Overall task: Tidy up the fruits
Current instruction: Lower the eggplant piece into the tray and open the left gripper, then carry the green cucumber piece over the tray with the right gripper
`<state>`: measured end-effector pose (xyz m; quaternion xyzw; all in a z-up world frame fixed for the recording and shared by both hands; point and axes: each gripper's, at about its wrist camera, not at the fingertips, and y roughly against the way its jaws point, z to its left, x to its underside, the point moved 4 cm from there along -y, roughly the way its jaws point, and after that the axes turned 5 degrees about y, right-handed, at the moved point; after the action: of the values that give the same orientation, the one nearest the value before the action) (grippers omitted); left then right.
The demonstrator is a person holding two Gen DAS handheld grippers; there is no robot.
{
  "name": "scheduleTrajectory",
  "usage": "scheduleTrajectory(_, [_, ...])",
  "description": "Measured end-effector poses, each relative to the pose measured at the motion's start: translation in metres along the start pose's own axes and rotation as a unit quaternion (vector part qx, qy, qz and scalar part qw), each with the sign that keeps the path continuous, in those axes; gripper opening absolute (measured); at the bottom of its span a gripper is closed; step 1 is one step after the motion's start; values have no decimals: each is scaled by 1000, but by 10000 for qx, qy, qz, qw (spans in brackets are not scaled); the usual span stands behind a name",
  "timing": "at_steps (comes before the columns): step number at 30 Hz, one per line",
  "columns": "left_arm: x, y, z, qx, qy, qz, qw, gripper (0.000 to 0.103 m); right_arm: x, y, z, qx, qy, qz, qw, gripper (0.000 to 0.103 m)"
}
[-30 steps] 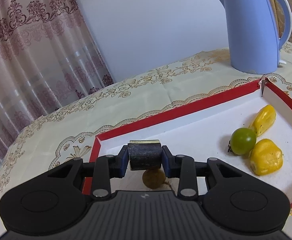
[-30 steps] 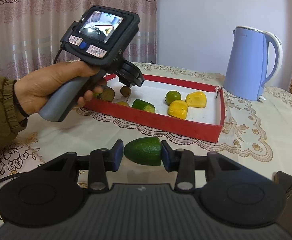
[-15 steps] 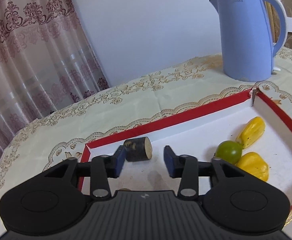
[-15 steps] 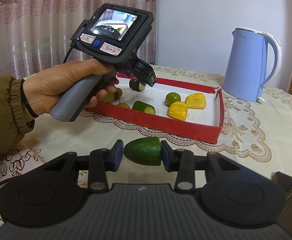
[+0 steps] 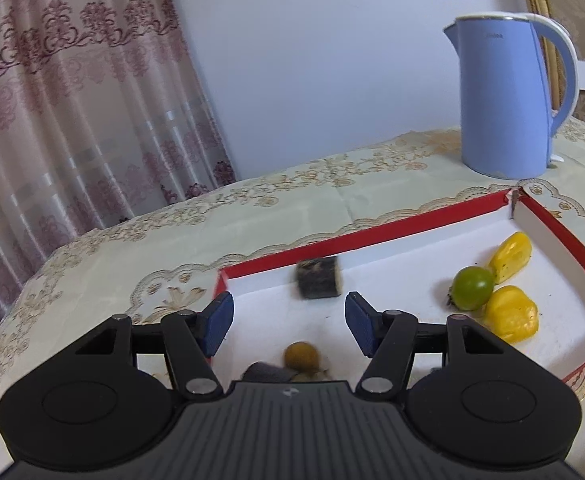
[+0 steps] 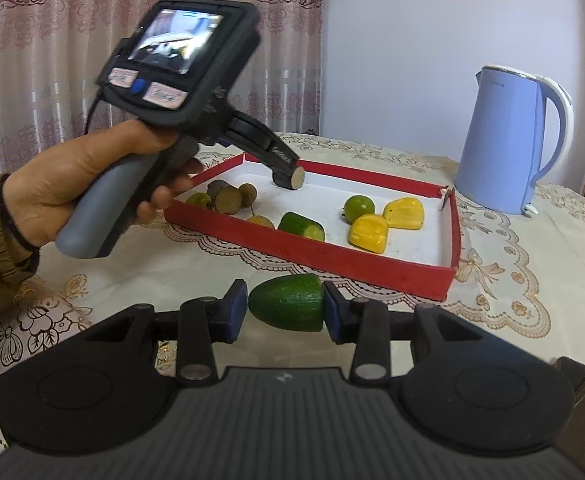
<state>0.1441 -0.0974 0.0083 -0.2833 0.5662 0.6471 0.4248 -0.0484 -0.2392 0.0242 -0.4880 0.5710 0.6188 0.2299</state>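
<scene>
My left gripper (image 5: 289, 322) is open and empty above the near left part of the red tray (image 5: 420, 226). A dark cut cylinder piece (image 5: 318, 279) lies on the tray's white floor just beyond the fingers. A brown round fruit (image 5: 302, 355) and another dark piece (image 5: 266, 371) lie below the jaws. A green lime (image 5: 472, 288) and two yellow pieces (image 5: 511, 314) sit at the right. My right gripper (image 6: 285, 310) is shut on a green cucumber half (image 6: 288, 307), in front of the tray (image 6: 332, 258).
A blue kettle (image 5: 506, 96) stands on the patterned tablecloth behind the tray, and it also shows in the right wrist view (image 6: 512, 140). A second cucumber piece (image 6: 302, 226) lies in the tray. Curtains hang at the left. The person's hand (image 6: 92, 184) holds the left tool.
My left gripper opened and let go of the dark cylinder piece, which now lies in the tray. The left gripper then rose and drew back. My right gripper kept still with the cucumber.
</scene>
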Motion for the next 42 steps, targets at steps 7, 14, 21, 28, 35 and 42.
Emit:
scheduleTrajectory(7, [8, 16, 22, -131, 226, -88, 9996, 79, -11, -5, 0, -6, 74, -69, 9999, 38])
scheduleTrajectory(14, [20, 29, 39, -169, 421, -45, 9990, 87, -21, -7, 2, 22, 109, -182, 9998, 38])
scheduleTrajectory(21, [45, 40, 60, -281, 626, -126, 9976, 100, -39, -16, -2, 50, 78, -367, 9993, 38])
scheduleTrajectory(28, [72, 24, 87, -50, 1190, 105, 9928, 100, -59, -36, -11, 133, -75, -512, 9986, 38])
scheduleTrajectory(35, [79, 19, 101, 168, 1540, 227, 9877, 100, -88, -67, -25, 434, -151, -658, 9968, 38])
scheduleTrajectory(42, [80, 20, 99, 146, 1438, 208, 9893, 100, -91, -86, -30, 437, -322, -858, 9948, 38])
